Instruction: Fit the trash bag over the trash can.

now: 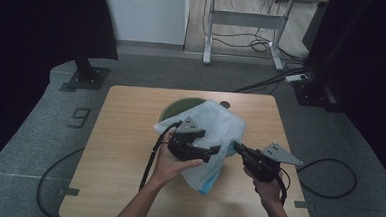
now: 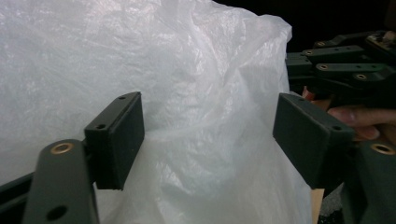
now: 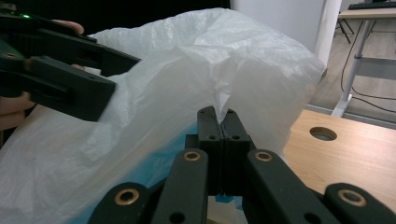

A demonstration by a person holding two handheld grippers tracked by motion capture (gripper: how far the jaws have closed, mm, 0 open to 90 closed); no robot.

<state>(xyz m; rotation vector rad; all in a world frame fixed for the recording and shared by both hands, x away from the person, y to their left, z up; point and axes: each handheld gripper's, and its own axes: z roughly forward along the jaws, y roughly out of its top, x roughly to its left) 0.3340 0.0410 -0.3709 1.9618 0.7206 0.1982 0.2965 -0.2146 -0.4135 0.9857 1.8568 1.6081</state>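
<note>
1. Thin, crinkled white translucent plastic bag point(image 1: 214, 134) with a blue part at its lower edge, lifted over the middle of the light wooden table point(image 1: 119, 134).
2. Partly covering a round green bowl point(image 1: 173, 107) at the bag's far side.
3. Right gripper point(image 3: 223, 116): 2 black jaws pressed together, pinching a fold of the bag's film; seen at the bag's right edge from above point(image 1: 235, 146).
4. Left gripper point(image 2: 210, 135): jaws spread wide, bag film between the 2 pads, neither pad pressing on it; above the bag's left part in the high view point(image 1: 213, 152).
5. Round hole point(image 3: 323, 133) in the tabletop beyond the bag.
</note>
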